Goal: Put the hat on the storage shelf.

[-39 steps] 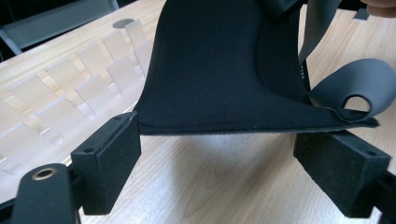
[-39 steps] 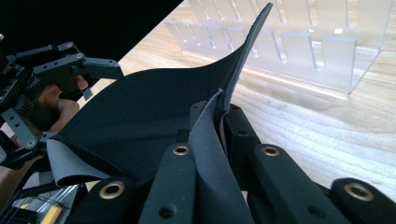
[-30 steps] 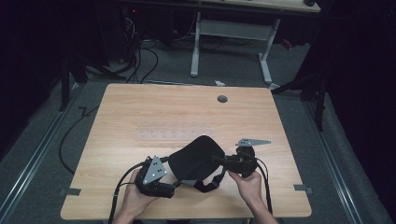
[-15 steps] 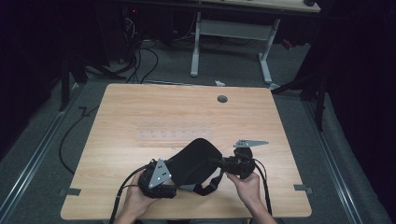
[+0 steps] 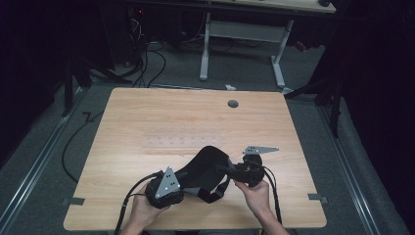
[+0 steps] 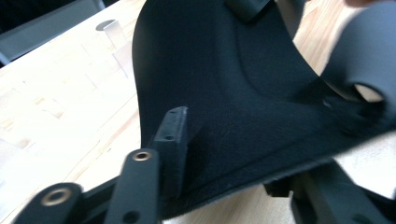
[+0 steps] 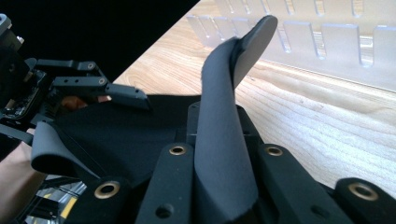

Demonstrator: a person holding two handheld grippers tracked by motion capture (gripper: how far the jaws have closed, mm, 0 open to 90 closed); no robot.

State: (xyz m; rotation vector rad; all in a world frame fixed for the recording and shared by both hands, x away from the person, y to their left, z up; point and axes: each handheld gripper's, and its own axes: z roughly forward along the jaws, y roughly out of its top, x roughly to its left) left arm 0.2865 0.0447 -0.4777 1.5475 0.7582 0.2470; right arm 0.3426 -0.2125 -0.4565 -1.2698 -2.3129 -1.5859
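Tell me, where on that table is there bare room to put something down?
Most of the table is bare: the whole far half up to the round hole, and the left side. It is crowded at the near edge, where the left gripper and right gripper hold the black pad.

No text, label, brand, number or sign can be read on anything in these views.

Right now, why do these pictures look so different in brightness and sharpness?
High view: the light wooden table is lit, the room around it dark. Left gripper view: the black padded fabric piece looks soft and smeared, the wood washed out. Right gripper view: the fabric's near fold is sharp, with glare on the far tabletop.
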